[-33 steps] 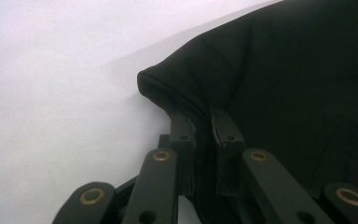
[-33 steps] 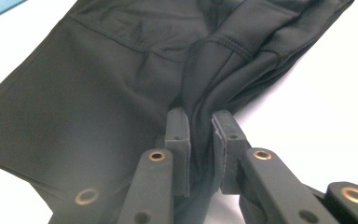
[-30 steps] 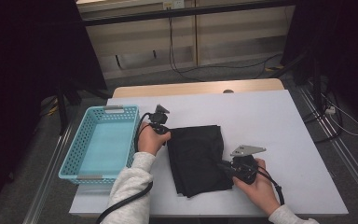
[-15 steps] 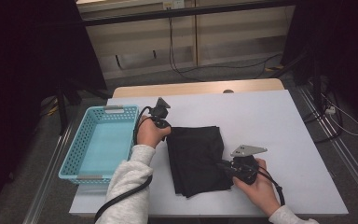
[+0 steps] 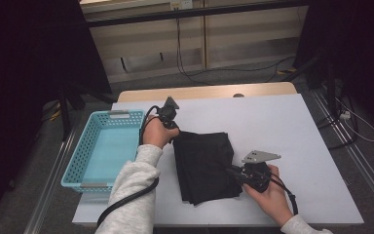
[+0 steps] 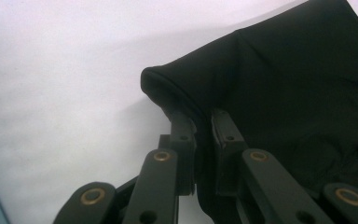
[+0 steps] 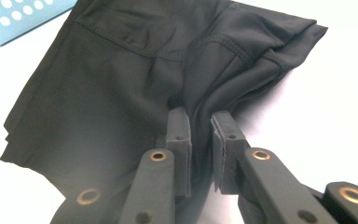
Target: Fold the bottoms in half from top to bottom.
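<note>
L tongs (image 5: 175, 130) lifted garment (image 5: 204, 165) corner; basket (image 5: 78, 170) beside.

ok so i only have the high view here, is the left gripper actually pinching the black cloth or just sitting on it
Observer: Pinching. In the left gripper view the left gripper is shut on a rolled edge of the black cloth.
Operator: and the right one
Observer: The right gripper is shut on a bunched fold of the cloth too.
Operator: any detail on the fabric near it
Observer: A stitched seam curves just beyond its jaws.
</note>
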Motion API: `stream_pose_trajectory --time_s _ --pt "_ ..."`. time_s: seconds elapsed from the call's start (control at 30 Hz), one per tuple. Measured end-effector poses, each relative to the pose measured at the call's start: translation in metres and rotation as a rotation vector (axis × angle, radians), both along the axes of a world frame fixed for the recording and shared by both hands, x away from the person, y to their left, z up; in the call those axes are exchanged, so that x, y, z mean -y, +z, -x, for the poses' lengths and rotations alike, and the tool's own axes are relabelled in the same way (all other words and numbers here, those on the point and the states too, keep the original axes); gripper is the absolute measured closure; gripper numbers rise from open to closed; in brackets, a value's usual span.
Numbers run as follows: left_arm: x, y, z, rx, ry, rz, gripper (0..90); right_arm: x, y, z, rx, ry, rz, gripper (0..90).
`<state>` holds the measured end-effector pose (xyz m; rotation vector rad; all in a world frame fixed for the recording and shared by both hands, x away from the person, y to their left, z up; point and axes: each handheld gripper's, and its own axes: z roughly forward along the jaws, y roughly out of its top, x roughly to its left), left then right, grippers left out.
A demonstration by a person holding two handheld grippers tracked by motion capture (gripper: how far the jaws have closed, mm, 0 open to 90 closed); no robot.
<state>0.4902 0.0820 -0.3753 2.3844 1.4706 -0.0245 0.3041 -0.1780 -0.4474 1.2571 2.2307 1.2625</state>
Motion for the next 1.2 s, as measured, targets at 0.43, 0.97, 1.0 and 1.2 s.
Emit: stream_pose_trajectory --time_s 0.43,0.97,1.0,1.2 --pt "0.007 0.014 -0.006 -0.031 -0.014 -0.069 81.6 -0.002 0.006 0.0 0.027 0.008 -0.022 79.5" --pt "0.004 0.026 -0.012 -0.05 -0.003 -0.087 81.6 -0.001 0.009 -0.001 0.052 0.015 -0.026 79.5" --pt "0.003 0.024 -0.013 -0.05 -0.003 -0.087 81.6 -0.001 0.009 -0.001 0.055 0.016 -0.023 79.4" --pt "0.003 0.019 -0.012 -0.043 -0.011 -0.086 81.6 -0.003 0.007 -0.001 0.057 0.016 0.001 79.3"
